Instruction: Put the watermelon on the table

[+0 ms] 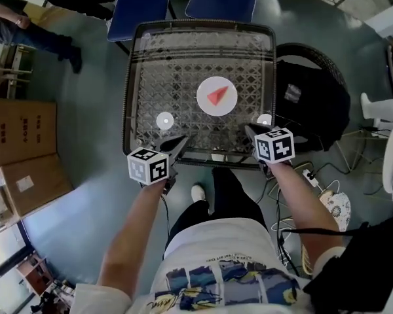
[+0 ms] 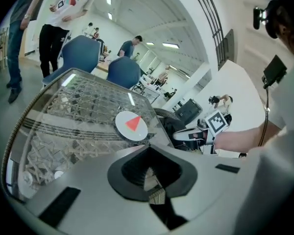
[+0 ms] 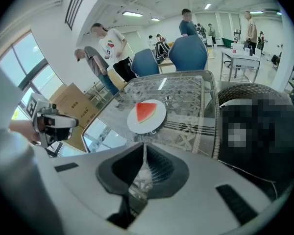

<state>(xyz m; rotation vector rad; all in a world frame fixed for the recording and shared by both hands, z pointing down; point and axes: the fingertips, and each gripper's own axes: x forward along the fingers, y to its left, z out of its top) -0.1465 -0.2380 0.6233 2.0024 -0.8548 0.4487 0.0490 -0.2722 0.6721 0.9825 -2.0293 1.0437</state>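
The watermelon [image 1: 217, 96], a red wedge, is lying on a white plate [image 1: 205, 107], and the plate is sitting on the glass top of the woven counter [image 1: 157, 64], right of its middle; so the task's thing is already resting where the task wants it.

The left hand-held gripper [image 1: 183, 138] is hovering over the near edge of the counter, at the left, with its jaws together and nothing between them; the right hand-held gripper [image 1: 249, 129] is hovering over the same edge further right, its jaws likewise drawn together on nothing. Both are pointing down and forward towards the plate, yet both are well apart from it; neither is touching the plate, the fruit or the glass.

Judging by this, the placing step is looking finished, and the moment is reading as the end of the job rather than the start of a reach. The next move is calling for very little: the person is only needing to carry both tools clear of the counter's rim without knocking the glass. Were the plate to be shifted again, a hand-held gripper would first be needing its jaws spread wide enough for the plate's thin edge; the slice itself is looking soft and easily bruised.
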